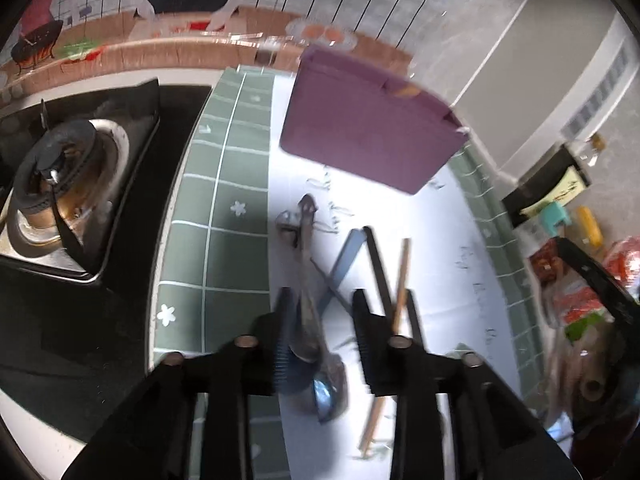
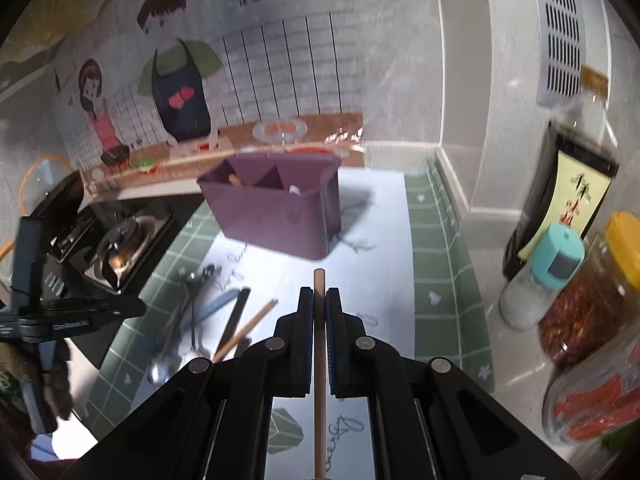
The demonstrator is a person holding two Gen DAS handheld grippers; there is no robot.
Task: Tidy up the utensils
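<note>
Wooden chopstick [image 2: 319,344], clamped in the right gripper [image 2: 319,300], should be kept upright and lowered into the purple holder [image 2: 276,216] at frame centre; the left gripper [image 1: 320,320] stands half open around a spoon [image 1: 310,320], not pressing it.

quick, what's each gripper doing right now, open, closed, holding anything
Left gripper: open over the spoon, not gripping it.
Right gripper: shut on a chopstick.

Both fisheye views are bent strongly at the edges and ringed by dark vignette. Motion blur smears the left wrist view, most on the spoon [image 1: 316,344] and jars [image 1: 576,296]. Daylight, perhaps from the right, is reflected as glare on the mat [image 2: 372,216].
</note>
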